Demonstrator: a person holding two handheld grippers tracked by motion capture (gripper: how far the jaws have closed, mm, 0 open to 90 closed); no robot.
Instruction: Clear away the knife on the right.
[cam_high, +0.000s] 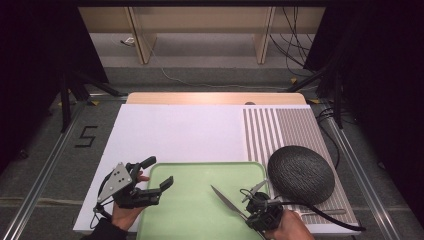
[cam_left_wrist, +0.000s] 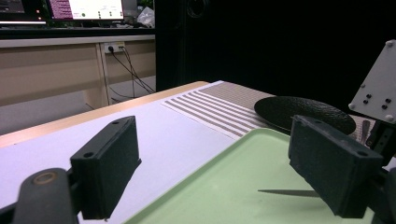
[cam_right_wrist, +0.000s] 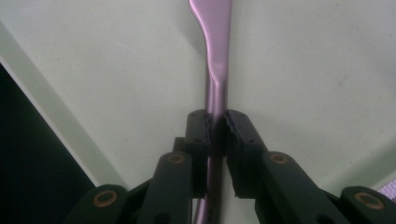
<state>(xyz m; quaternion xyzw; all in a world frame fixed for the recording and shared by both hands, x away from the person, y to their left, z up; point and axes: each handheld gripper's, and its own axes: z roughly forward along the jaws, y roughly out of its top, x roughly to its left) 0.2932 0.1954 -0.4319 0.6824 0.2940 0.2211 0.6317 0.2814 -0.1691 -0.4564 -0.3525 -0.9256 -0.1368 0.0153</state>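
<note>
A metal knife (cam_high: 225, 197) hangs over the light green tray (cam_high: 200, 172) with its point toward the far left. My right gripper (cam_high: 248, 210) is shut on its handle near the tray's front right. In the right gripper view the two jaws pinch the handle of the knife (cam_right_wrist: 215, 56), and the blade runs away over the tray (cam_right_wrist: 303, 70). My left gripper (cam_high: 161, 171) stands open at the tray's left rim with nothing between its fingers. Seen from the left gripper (cam_left_wrist: 210, 140), the tray (cam_left_wrist: 224, 177) lies between the jaws and the knife (cam_left_wrist: 287, 192) tip pokes in at the right.
A dark round textured dish (cam_high: 301, 173) sits on a striped mat (cam_high: 280, 125) just right of the tray. A white sheet (cam_high: 175, 130) covers the table behind the tray. A cable trails off the front right edge.
</note>
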